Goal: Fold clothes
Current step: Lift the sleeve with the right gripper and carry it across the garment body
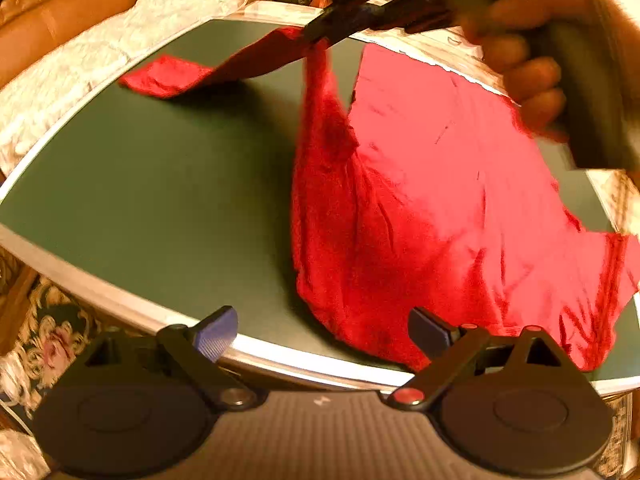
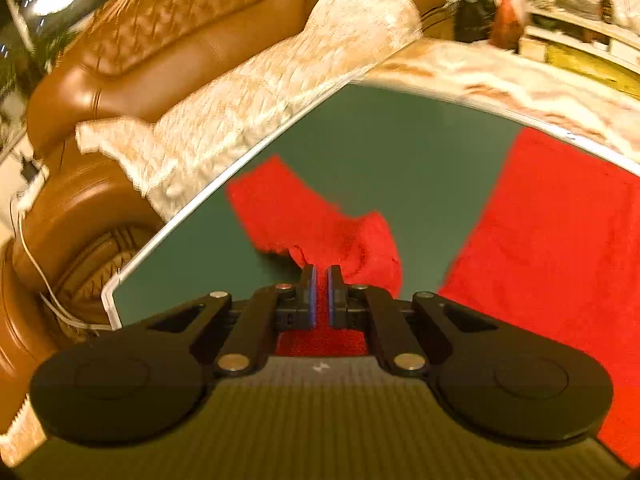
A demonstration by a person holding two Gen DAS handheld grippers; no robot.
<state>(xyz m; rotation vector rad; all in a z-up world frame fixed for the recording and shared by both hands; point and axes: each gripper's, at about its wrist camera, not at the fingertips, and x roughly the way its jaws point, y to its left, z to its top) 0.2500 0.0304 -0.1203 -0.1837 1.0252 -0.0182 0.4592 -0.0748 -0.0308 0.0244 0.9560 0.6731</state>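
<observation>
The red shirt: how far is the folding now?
Done: little; the body of the shirt lies spread flat on the table. In hand: the right gripper is shut on a sleeve and lifts it off the table. Left: the left gripper is open and empty; no fold shows yet.

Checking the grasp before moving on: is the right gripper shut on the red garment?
Shut on it. The right gripper pinches the red garment, lifting its sleeve off the green table.
</observation>
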